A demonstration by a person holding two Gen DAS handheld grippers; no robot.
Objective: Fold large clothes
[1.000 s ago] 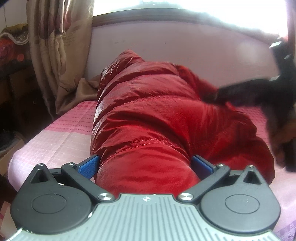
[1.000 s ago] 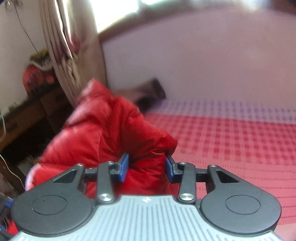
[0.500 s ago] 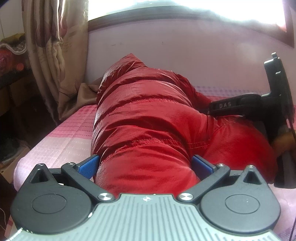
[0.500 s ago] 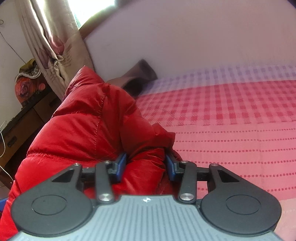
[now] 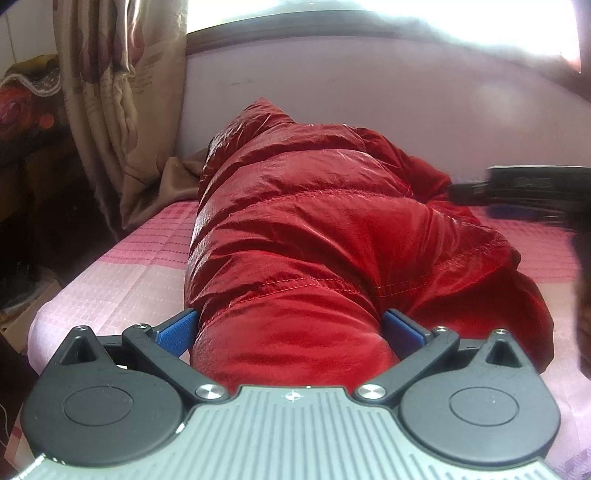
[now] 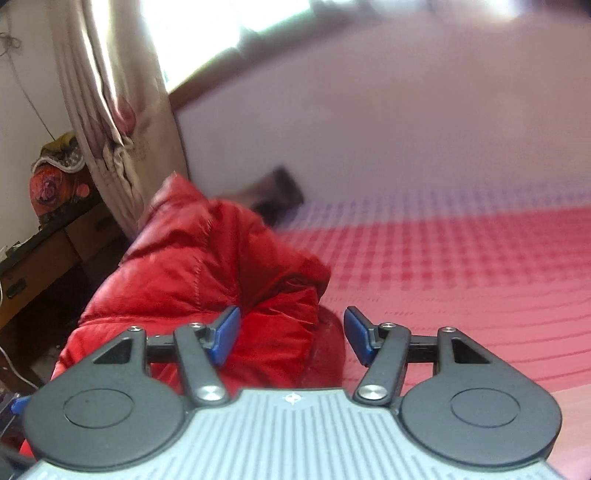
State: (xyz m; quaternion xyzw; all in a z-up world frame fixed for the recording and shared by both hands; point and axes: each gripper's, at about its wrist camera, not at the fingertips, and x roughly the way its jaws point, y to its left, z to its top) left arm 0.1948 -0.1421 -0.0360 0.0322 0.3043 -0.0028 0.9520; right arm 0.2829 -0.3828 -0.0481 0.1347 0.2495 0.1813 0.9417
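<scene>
Jaws of right hand-held gripper point(image 6: 291, 334) have just been opening off red jacket point(image 6: 192, 269).

There is one red jacket point(image 5: 314, 236), and it lies on one bed point(image 5: 122, 273) with a pink checked cover. There are two grippers: the left gripper point(image 5: 290, 328) and the right gripper point(image 6: 291, 334), each with two blue pads. One curtain point(image 5: 122, 110) hangs at the left side. One brown cloth point(image 5: 177, 181) lies under the curtain, beside the jacket. One window point(image 5: 332, 7) is above the wall. One dark cabinet point(image 6: 44, 266) stands at the far left, with one red flowered bundle point(image 6: 55, 184) on top of it.
</scene>
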